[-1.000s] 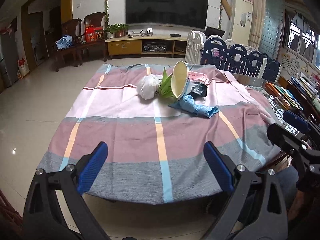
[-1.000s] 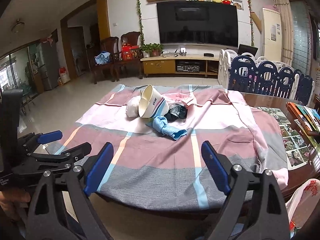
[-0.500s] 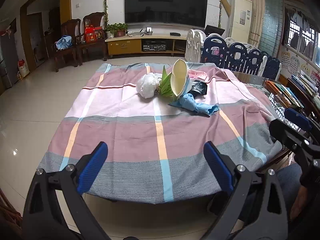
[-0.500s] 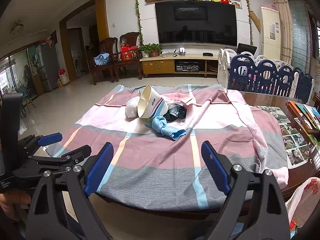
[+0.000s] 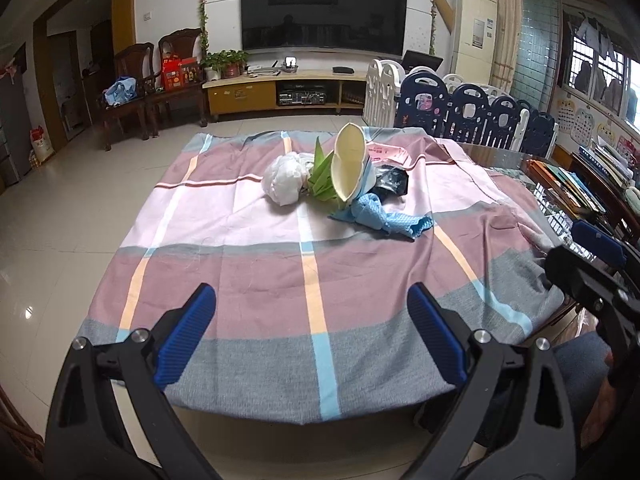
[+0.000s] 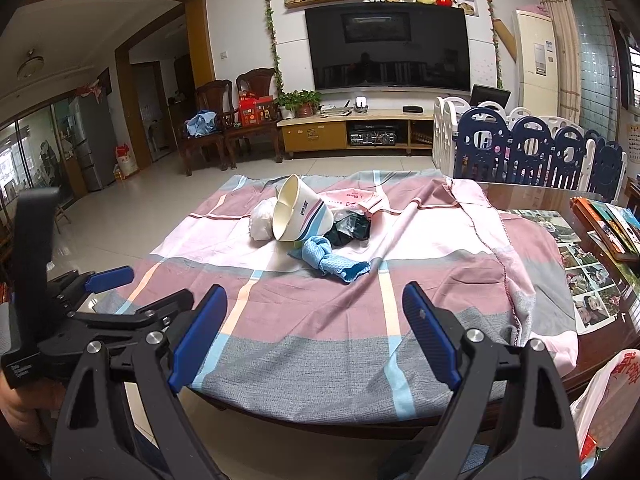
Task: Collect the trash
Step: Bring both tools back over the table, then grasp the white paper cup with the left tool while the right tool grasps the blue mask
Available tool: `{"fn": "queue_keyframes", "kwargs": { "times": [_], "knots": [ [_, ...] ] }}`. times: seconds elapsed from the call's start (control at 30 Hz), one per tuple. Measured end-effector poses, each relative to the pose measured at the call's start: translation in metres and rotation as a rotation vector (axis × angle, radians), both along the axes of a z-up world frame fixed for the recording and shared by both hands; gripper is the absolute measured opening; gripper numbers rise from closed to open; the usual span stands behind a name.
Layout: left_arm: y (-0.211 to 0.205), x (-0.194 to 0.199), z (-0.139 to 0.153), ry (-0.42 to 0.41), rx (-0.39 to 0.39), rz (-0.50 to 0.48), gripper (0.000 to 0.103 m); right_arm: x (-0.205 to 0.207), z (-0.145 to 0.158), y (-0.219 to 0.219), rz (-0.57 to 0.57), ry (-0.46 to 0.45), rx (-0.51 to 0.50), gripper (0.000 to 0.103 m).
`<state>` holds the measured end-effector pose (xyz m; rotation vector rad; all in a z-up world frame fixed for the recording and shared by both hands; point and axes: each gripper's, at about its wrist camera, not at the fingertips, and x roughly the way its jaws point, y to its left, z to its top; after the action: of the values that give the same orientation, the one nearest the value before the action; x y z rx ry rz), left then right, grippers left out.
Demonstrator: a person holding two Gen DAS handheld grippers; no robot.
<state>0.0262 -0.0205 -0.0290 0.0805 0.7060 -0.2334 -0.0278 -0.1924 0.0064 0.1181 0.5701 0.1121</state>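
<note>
Two blue pads of the left tool point(image 5: 310, 330) stand wide apart, empty, above the desk's point(image 5: 248, 312) near edge; the trash point(image 5: 344, 184), a bowl point(image 5: 351, 166), white bag point(image 5: 285, 179), green wrapper point(image 5: 320, 180) and blue cloth point(image 5: 384, 220), lies heaped mid-desk. From the right wrist, the right tool point(image 6: 314, 334) gapes open, empty, well short of the same heap point(image 6: 308, 228).

Both cams sit low at the near edge of the counter point(image 5: 248, 280), looking across it toward the TV point(image 5: 324, 4). The left one sits further left; the right one point(image 6: 384, 52) catches more of the side with the photos. Both share the trash pile point(image 5: 340, 184), well short of the TV.
</note>
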Motion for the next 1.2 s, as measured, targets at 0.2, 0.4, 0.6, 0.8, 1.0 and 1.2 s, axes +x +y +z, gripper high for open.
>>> {"fn": "queue_keyframes", "kwargs": {
  "times": [0.2,0.4,0.6,0.8,1.0,1.2],
  "knots": [
    [-0.016,0.040,0.002,-0.016,-0.016,-0.023,0.096,0.009,-0.001,-0.015,-0.053,0.024,0.070,0.087],
    [-0.039,0.095,-0.009,0.010,-0.046,-0.063,0.094,0.014,-0.003,-0.023,-0.068,0.048,0.118,0.087],
    [-0.058,0.155,-0.034,0.095,-0.082,-0.082,0.078,0.016,-0.007,-0.024,-0.049,0.057,0.109,0.087],
    [-0.069,0.178,-0.051,0.204,-0.102,-0.137,0.019,0.034,-0.012,-0.026,-0.037,0.092,0.132,0.087],
    [-0.032,0.128,0.013,0.032,-0.183,-0.120,0.017,0.091,-0.036,-0.031,-0.046,0.222,0.133,0.087],
    [0.035,0.076,0.042,-0.100,-0.227,0.063,0.017,0.156,-0.056,0.008,0.043,0.268,-0.012,0.087]
  ]
}}
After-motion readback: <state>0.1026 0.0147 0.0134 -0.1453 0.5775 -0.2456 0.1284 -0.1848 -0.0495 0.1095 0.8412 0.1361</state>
